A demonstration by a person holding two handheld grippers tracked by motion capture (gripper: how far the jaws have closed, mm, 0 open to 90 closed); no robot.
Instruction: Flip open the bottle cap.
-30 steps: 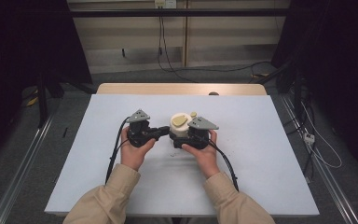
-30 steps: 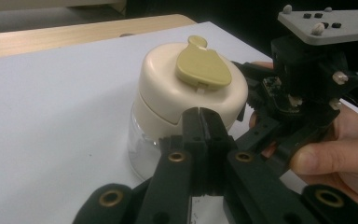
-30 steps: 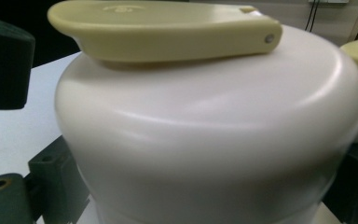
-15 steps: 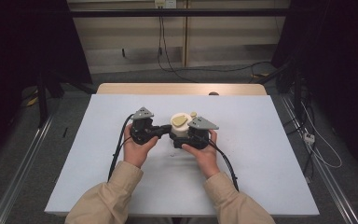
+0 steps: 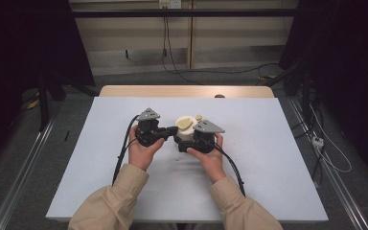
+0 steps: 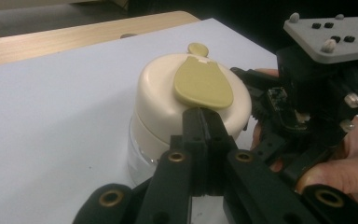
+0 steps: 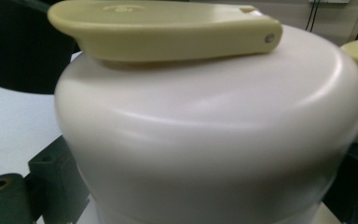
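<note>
Cream plastic makes up the lid (image 6: 193, 100) of a small jar (image 6: 142, 151) whose lower body is clear; it stands upright on the white table (image 5: 100, 182), a little nearer the far edge than the near one. A yellow-green flap (image 6: 203, 83) lies flat on top of the lid, hinged at the side away from the left gripper.

The left gripper (image 6: 203, 122) comes at the jar from the person's left. Its two black jaws are pressed together with nothing between them, and their tips sit against the top edge of the lid, just under the wide end of the flap.

The right gripper (image 5: 184, 139) is at the jar's other side, held by the person's right hand (image 5: 210, 158). In the right gripper view the jar stands very close between the two black jaws, one showing at each side of it, so they appear clamped around the lid's lower part, though the contact itself is hard to make out.

The left hand (image 5: 143, 152) rests on the table just left of the jar.
</note>
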